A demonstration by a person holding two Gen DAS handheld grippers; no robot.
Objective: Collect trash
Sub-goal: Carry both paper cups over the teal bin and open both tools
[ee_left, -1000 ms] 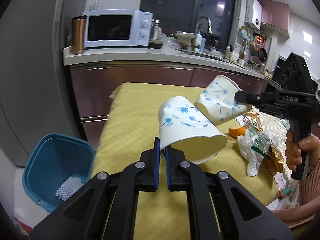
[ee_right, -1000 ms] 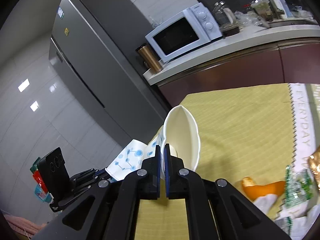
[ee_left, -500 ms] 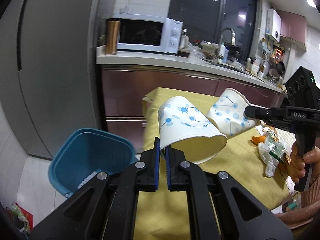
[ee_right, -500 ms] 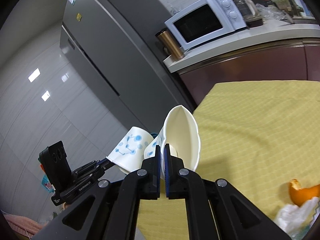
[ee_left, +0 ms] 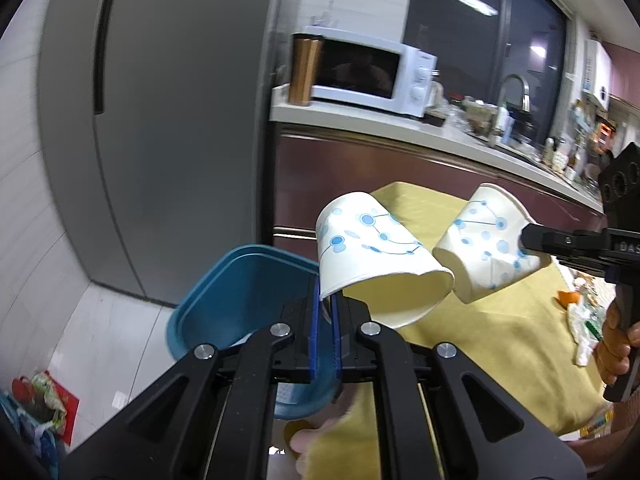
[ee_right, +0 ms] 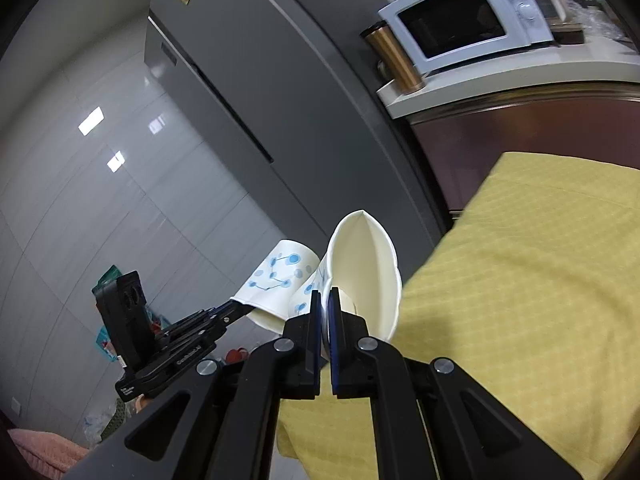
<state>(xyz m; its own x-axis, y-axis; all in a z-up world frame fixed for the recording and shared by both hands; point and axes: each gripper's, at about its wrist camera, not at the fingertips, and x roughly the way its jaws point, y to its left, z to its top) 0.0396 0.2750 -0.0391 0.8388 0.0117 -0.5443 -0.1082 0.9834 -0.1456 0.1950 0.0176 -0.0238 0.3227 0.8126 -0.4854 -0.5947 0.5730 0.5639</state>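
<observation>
With both grippers' jaws clamped on a paper cup (ee_left: 372,256) each, carry them over the blue bin (ee_left: 240,300) at seven o'clock before letting go.

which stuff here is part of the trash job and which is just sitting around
Job: left gripper with left cup; right gripper with right cup; bin; peel; wrappers.

Lying about: microwave; tumbler; fridge; tap.

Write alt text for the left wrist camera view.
The left gripper pinches a blue-dotted paper cup by its rim above a blue trash bin. Beside it, the right gripper holds a second paper cup over the yellow tablecloth.
</observation>
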